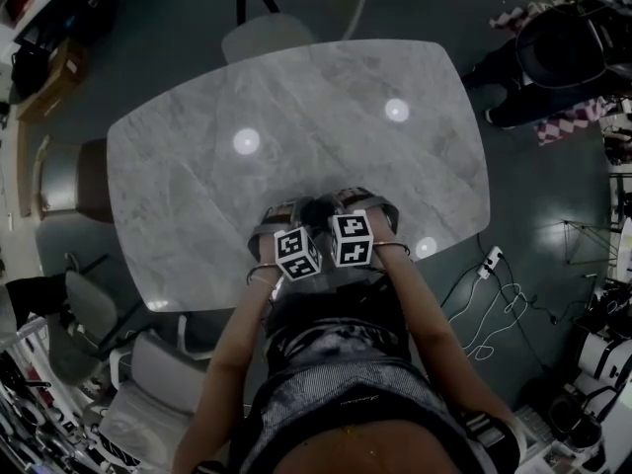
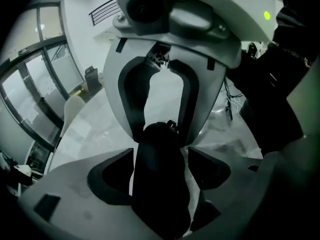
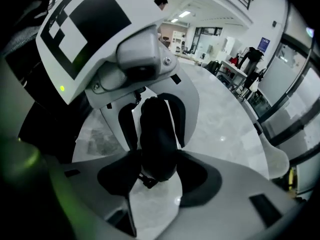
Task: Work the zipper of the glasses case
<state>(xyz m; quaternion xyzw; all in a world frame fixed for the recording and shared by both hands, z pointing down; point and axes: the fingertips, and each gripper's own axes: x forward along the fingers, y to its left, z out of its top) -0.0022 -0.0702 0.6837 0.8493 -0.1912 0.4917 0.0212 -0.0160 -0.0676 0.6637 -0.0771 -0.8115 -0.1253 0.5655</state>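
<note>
Marble table [image 1: 197, 186] fills the middle of the room, its rounded top bare from 9 o'clock round to 3 o'clock – plenty of room on every side but the near one. Both of the person's forearms reach forward, elbows out, and meet at the table's 6 o'clock edge, marker cubes almost touching. The black case [image 3: 157, 129] sits between the two tools, just inside that edge. The right gripper [image 3: 157, 156] faces the left one and its jaws pinch the case's end from both sides, a small zipper pull [image 3: 145, 180] hanging below. The left gripper [image 2: 160, 151] stands wide – the case lies between its jaws, with a sliver of marble showing on each side. Chairs [image 1: 296, 8] stand at 12 and 9 o'clock; cables [image 1: 489, 304] trail on the floor at 4 o'clock.
</note>
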